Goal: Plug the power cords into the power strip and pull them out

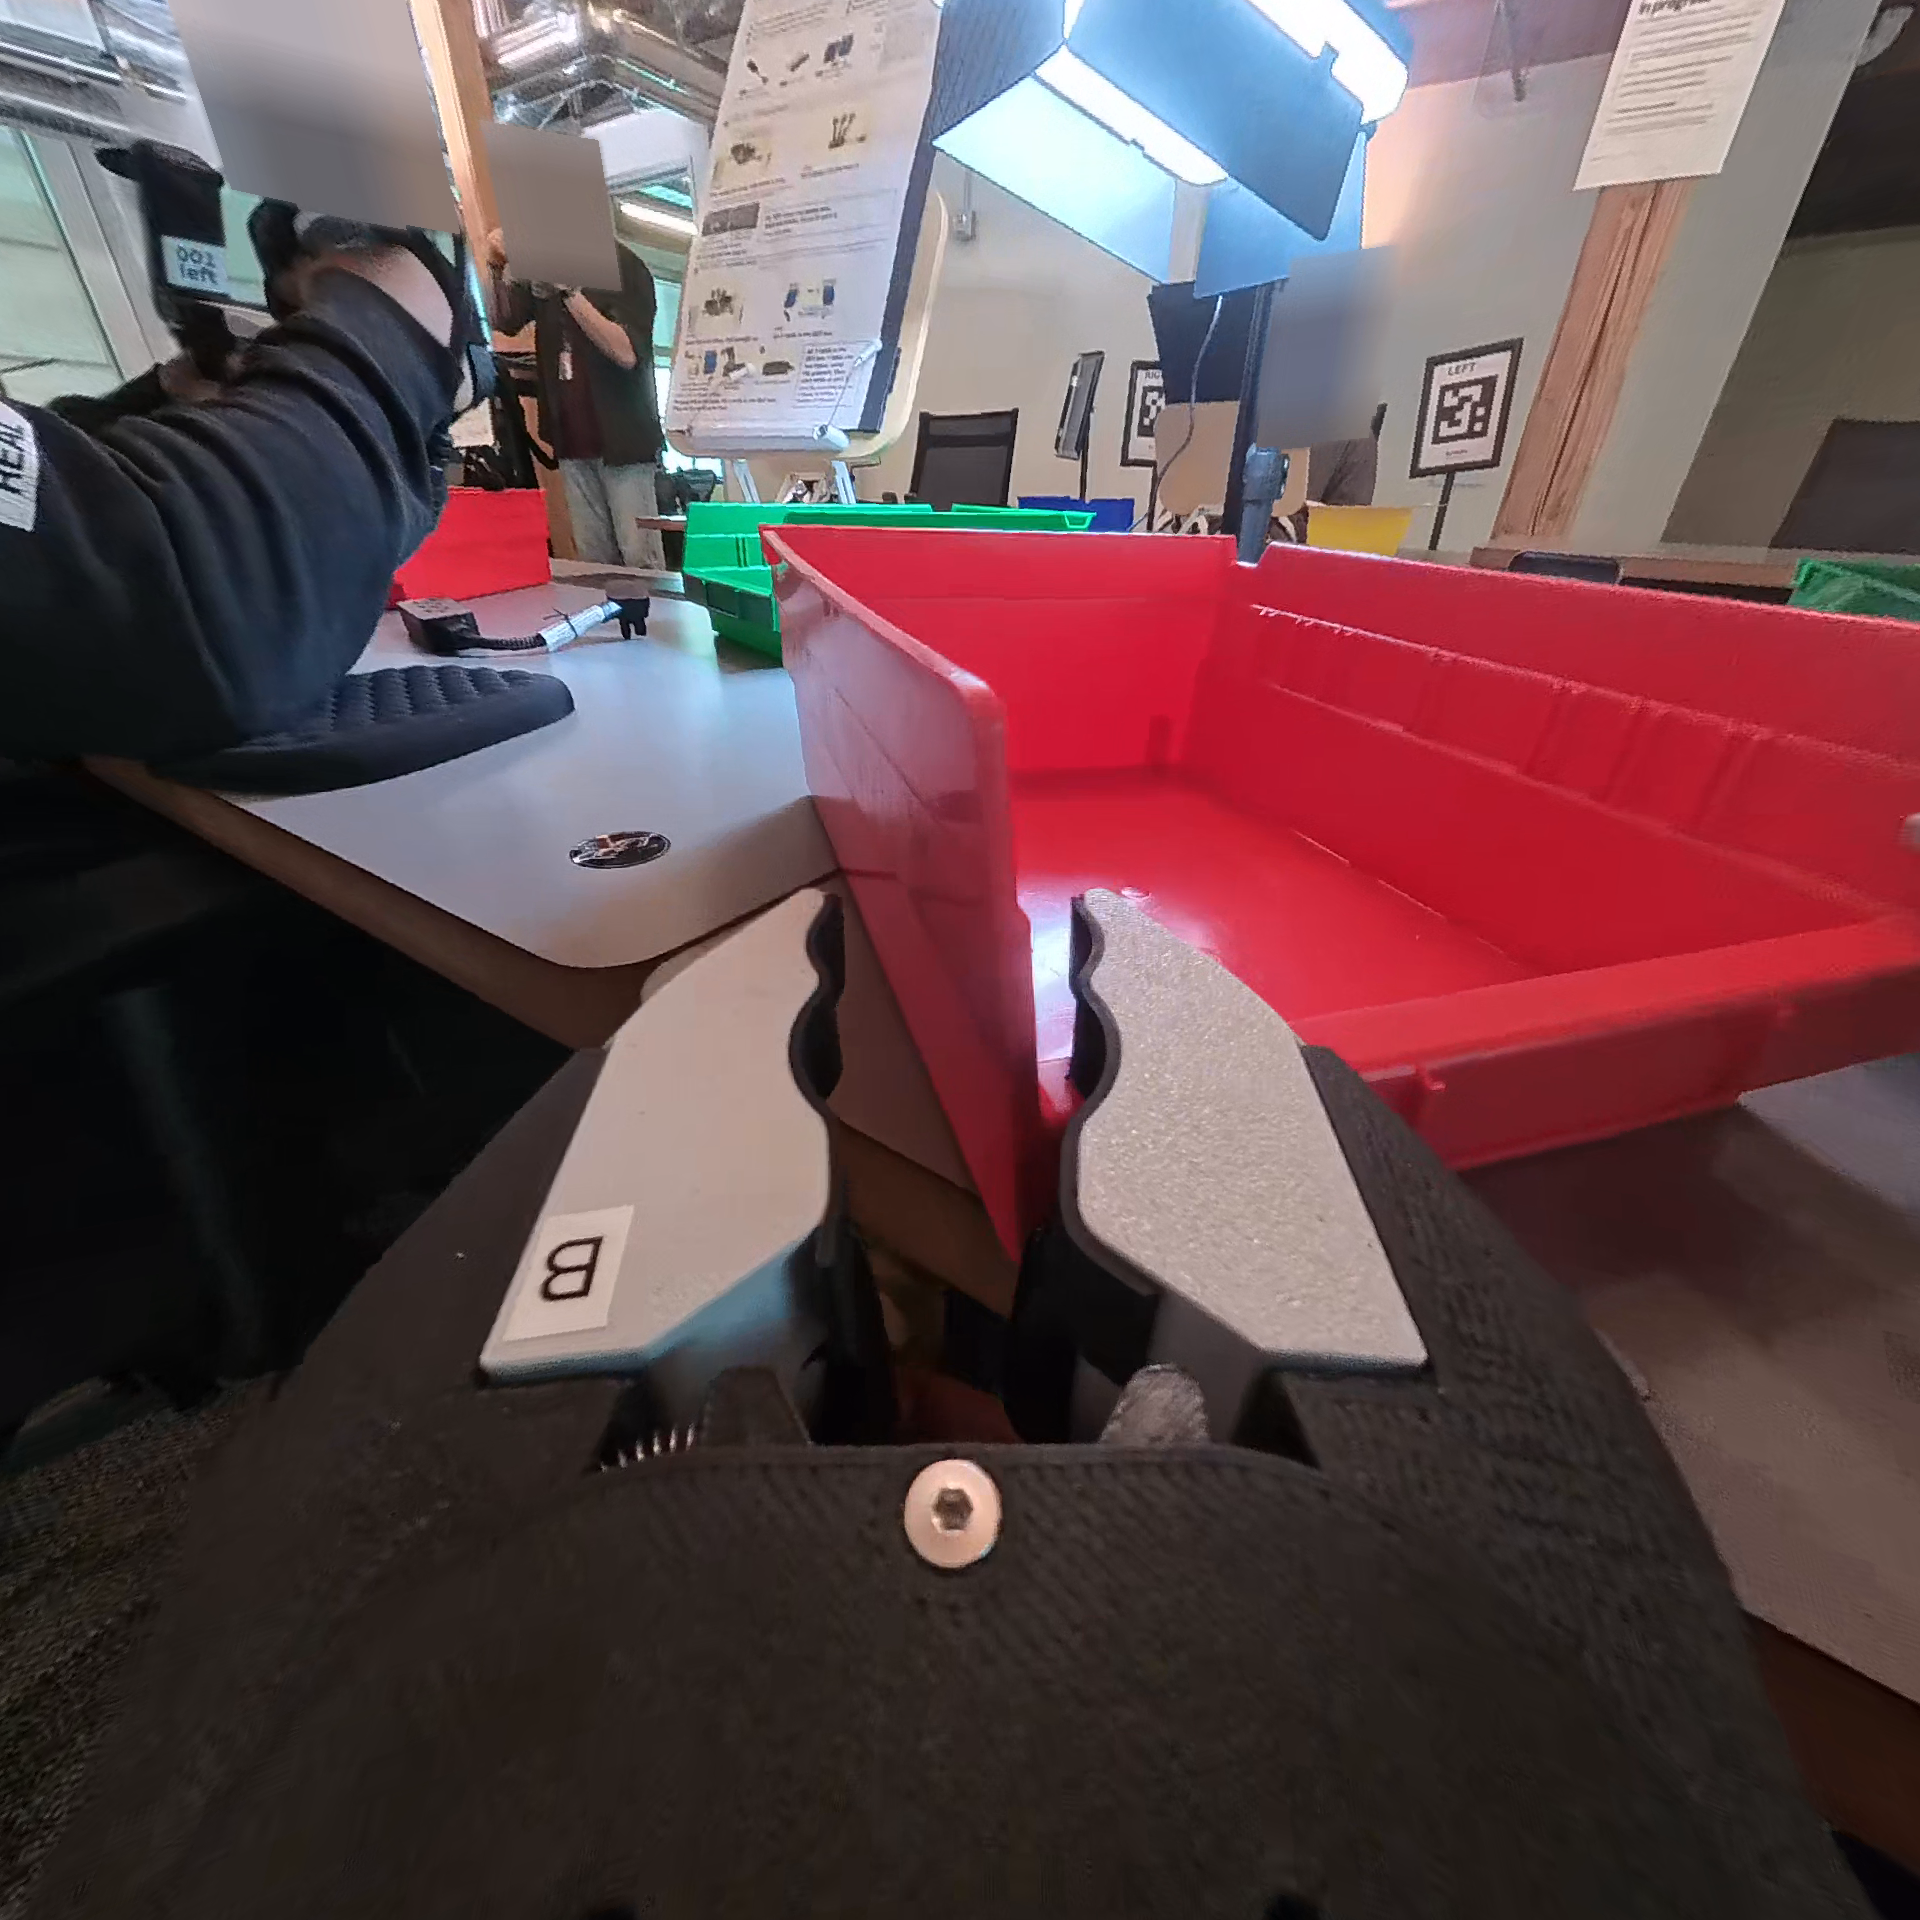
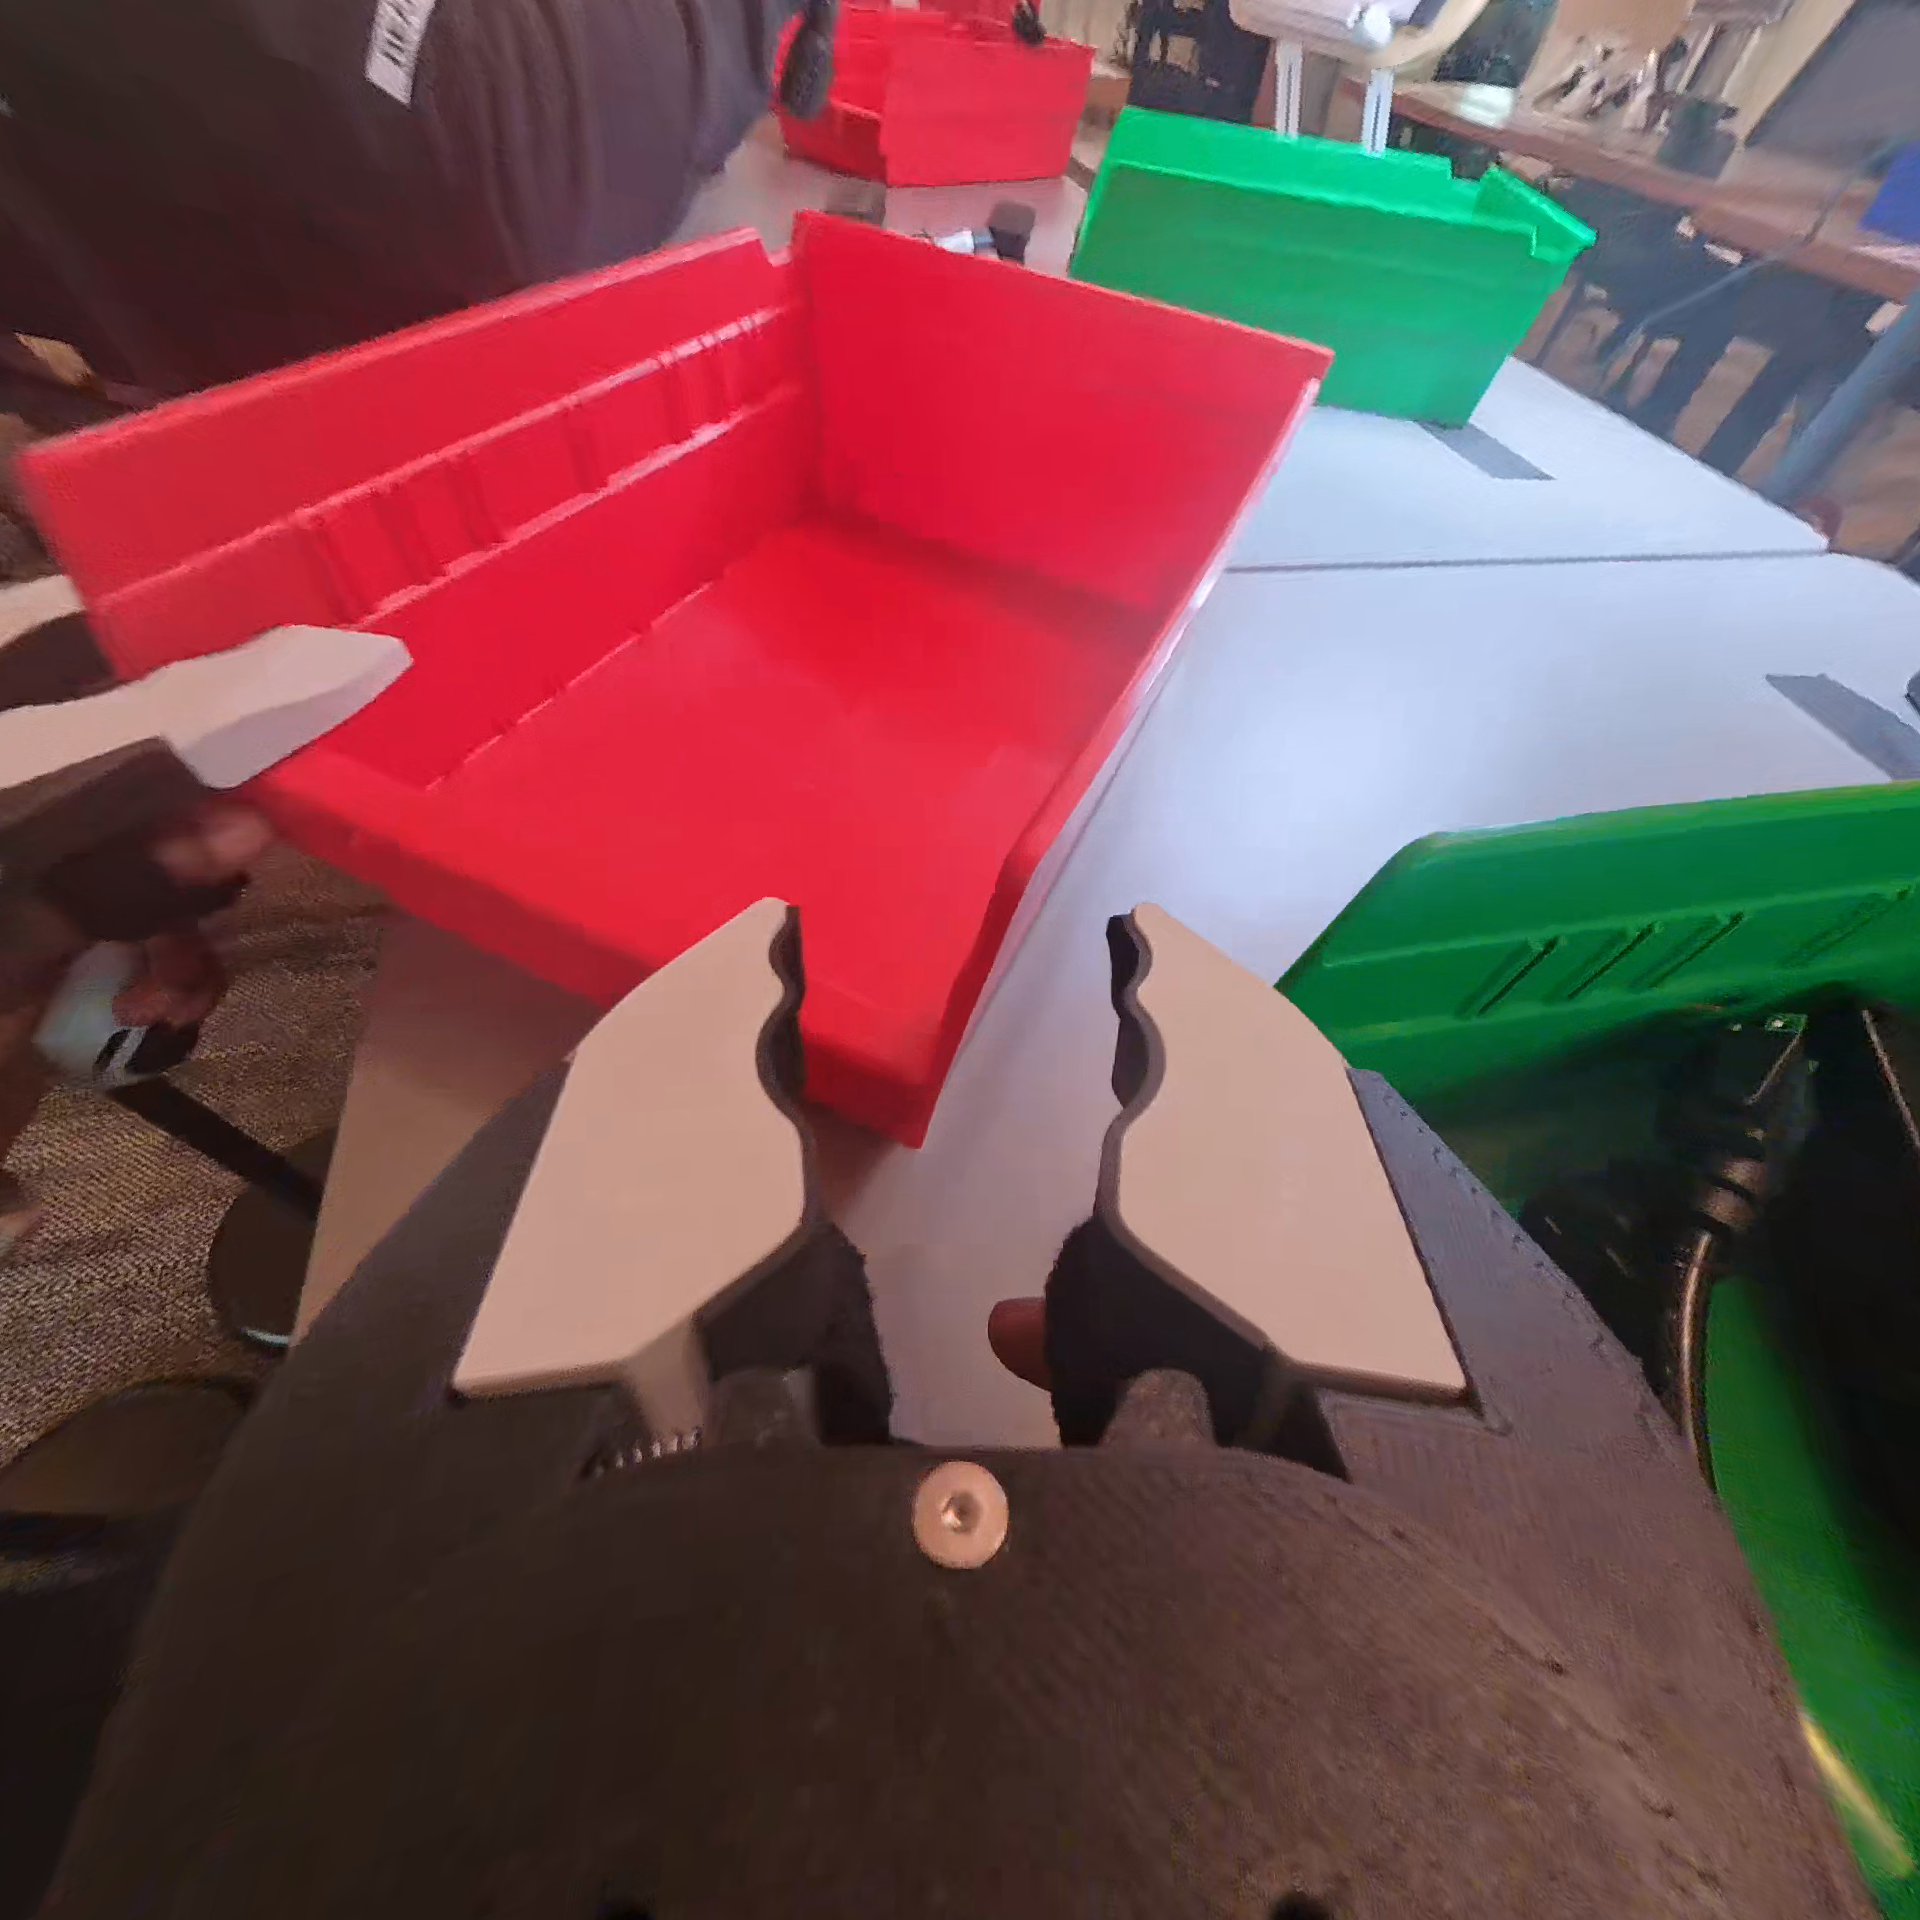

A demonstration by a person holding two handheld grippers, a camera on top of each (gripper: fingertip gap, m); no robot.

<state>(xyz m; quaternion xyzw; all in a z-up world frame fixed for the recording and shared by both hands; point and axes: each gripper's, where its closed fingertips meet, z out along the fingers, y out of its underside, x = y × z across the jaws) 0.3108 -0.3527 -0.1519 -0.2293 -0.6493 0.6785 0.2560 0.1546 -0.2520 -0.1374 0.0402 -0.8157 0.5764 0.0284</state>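
Two tools are working around one red bin (image 1: 1455,831) that is sitting at the near corner of the grey table (image 1: 582,790). The left tool (image 1: 951,997) is straddling the bin's side wall, one finger (image 1: 717,1091) lying outside it and the other finger (image 1: 1174,1122) inside over the red floor; the wall is standing in the gap between them, and whether the pads are pressing on it cannot be told. The right tool (image 2: 956,997) is hovering with its jaws parted and nothing between them, over the bin's low front edge (image 2: 873,1081) and the bare table beside it. In the right wrist view the left tool (image 2: 239,696) is showing as a grey finger at the bin's long wall, with a hand (image 2: 177,935) behind it. The bin itself is empty.

Just beside the right tool, a green bin (image 2: 1621,935) is lying at the table's near right edge, with dark cords and parts (image 2: 1745,1164) inside it, too blurred to name further. Farther back on the table, another green bin (image 2: 1309,270) and a second red bin (image 2: 935,114) are standing. A person's dark sleeve (image 1: 208,540) is resting on a black pad (image 1: 416,707) at the left edge, near a small black power strip with a bundled cord (image 1: 499,623).
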